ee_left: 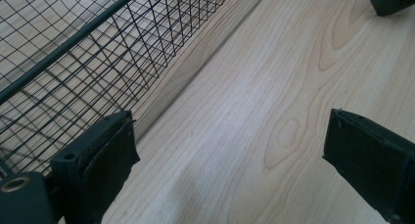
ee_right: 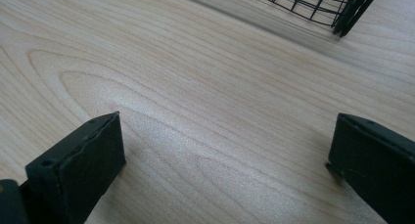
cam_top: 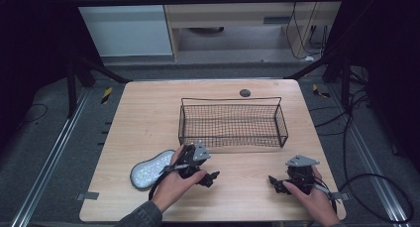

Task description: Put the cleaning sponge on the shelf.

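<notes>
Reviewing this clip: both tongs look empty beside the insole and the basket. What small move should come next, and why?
Probably swing the left tongs back left and down onto the grey insole. Both the left and the right tongs stand open over bare table with nothing between the jaws, the insole lies flat beside the left hand, and the wire basket holds nothing.

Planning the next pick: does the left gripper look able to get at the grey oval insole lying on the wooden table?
Probably yes: the grey oval insole lies flat just beside the left gripper, nothing on it, though the open jaws point away, so the hand must turn.
</notes>
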`<state>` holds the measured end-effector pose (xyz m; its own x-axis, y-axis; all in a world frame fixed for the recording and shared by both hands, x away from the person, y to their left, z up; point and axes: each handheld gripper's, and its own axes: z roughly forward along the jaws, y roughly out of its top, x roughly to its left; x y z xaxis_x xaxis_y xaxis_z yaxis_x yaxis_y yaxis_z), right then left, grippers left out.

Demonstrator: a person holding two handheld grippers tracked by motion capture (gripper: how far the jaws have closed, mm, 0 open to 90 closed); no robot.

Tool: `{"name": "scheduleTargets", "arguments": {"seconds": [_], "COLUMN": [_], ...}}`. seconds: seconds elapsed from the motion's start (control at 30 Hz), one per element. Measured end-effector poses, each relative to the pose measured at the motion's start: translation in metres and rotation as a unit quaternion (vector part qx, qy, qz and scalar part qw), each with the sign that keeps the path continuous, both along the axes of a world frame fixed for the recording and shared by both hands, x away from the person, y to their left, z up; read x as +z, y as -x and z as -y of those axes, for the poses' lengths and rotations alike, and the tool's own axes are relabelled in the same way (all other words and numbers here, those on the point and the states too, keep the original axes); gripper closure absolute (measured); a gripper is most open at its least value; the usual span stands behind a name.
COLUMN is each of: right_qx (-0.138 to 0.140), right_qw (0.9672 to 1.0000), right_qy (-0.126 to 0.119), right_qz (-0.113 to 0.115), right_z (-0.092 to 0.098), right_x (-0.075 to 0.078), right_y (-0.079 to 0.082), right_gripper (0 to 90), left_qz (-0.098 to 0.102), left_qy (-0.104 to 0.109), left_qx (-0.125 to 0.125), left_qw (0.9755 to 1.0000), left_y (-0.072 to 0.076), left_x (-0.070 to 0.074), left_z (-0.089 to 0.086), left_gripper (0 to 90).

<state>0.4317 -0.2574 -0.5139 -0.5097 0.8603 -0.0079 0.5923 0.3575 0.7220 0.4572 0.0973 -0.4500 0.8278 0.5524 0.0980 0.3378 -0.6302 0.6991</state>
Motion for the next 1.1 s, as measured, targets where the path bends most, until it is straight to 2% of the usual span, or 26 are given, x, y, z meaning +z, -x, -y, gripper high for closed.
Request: {"name": "scheduleTargets", "arguments": {"seconds": [0.17, 0.27, 0.33, 0.57, 0.7, 0.93, 1.1], "right_qx": [0.000, 0.000, -0.001, -0.001, -0.001, -0.001, -0.001], "right_qw": [1.0000, 1.0000, 1.0000, 1.0000, 1.0000, 1.0000, 1.0000], "right_qy": [0.000, 0.000, 0.000, 0.000, 0.000, 0.000, 0.000], "right_qz": [0.000, 0.000, 0.000, 0.000, 0.000, 0.000, 0.000], "right_z": [0.000, 0.000, 0.000, 0.000, 0.000, 0.000, 0.000], "right_x": [0.000, 0.000, 0.000, 0.000, 0.000, 0.000, 0.000], "right_y": [0.000, 0.000, 0.000, 0.000, 0.000, 0.000, 0.000], "right_gripper": [0.3, 0.3, 0.3, 0.3, 0.3, 0.3, 0.3], "left_qz": [0.007, 0.001, -0.004, -0.010, -0.003, -0.011, -0.021], "left_qy": [-0.019, -0.026, -0.036, -0.045, -0.057, -0.066, -0.083], "left_qx": [0.008, 0.022, 0.026, 0.035, 0.033, 0.037, 0.039], "left_qw": [0.9998, 0.9994, 0.9990, 0.9983, 0.9978, 0.9971, 0.9956], "left_y": [0.004, 0.003, 0.002, 0.000, 0.000, -0.002, -0.004], "left_x": [0.007, 0.007, 0.009, 0.012, 0.014, 0.014, 0.015], "left_z": [-0.014, -0.024, -0.034, -0.049, -0.056, -0.069, -0.076], "left_gripper": [2.7, 2.8, 3.0, 3.3, 3.2, 3.3, 3.3]}}
